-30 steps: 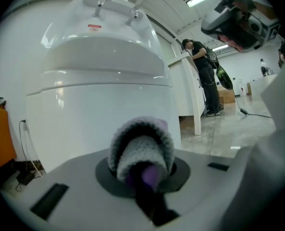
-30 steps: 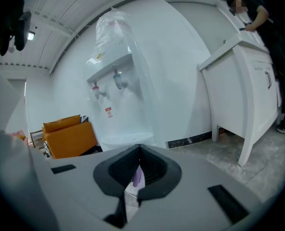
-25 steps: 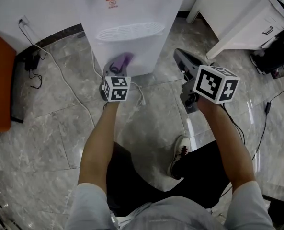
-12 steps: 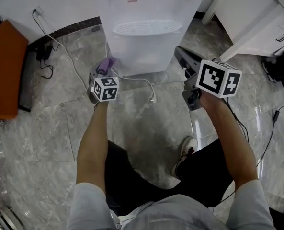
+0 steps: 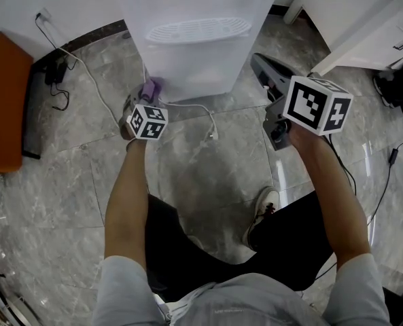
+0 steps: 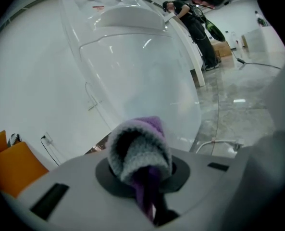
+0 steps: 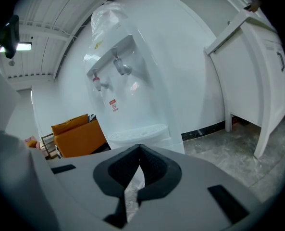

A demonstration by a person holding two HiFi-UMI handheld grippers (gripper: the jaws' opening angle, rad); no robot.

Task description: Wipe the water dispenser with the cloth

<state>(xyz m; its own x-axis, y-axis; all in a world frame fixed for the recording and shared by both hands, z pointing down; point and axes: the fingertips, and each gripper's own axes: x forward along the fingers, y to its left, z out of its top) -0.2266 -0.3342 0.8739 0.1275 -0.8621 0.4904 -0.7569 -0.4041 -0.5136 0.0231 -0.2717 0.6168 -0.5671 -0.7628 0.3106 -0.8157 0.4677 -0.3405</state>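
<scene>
- Nearest me, the person stands on grey marble floor tiles (image 5: 208,161), one white shoe (image 5: 259,212) showing between the forearms.
- The right gripper (image 5: 257,60) is held out level with its jaws closed tip to tip and nothing between them; its cube carries black-and-white square markers, no words.
- The left gripper (image 6: 143,172) is lower and further forward, and its jaws are clamped on a purple and grey cloth (image 6: 140,143).
- The bunched cloth sits just beside the lower left corner of the water dispenser (image 5: 194,53), close to the floor; I cannot tell whether it touches the panel.
- A white cable (image 5: 204,114) with a plug end lies on the tiles in front of the dispenser.
- The dispenser is white, with a slotted drip tray (image 5: 200,29) on its front.
- Above the tray is a small red-and-white sticker (image 7: 113,105); its print is too small to read.
- Higher up are two taps, one tipped red (image 7: 98,84).
- Left of the dispenser stands an orange padded seat (image 5: 1,107), with black leads (image 5: 55,77) on the floor by the wall.
- To the right stands a white desk (image 5: 351,19).
</scene>
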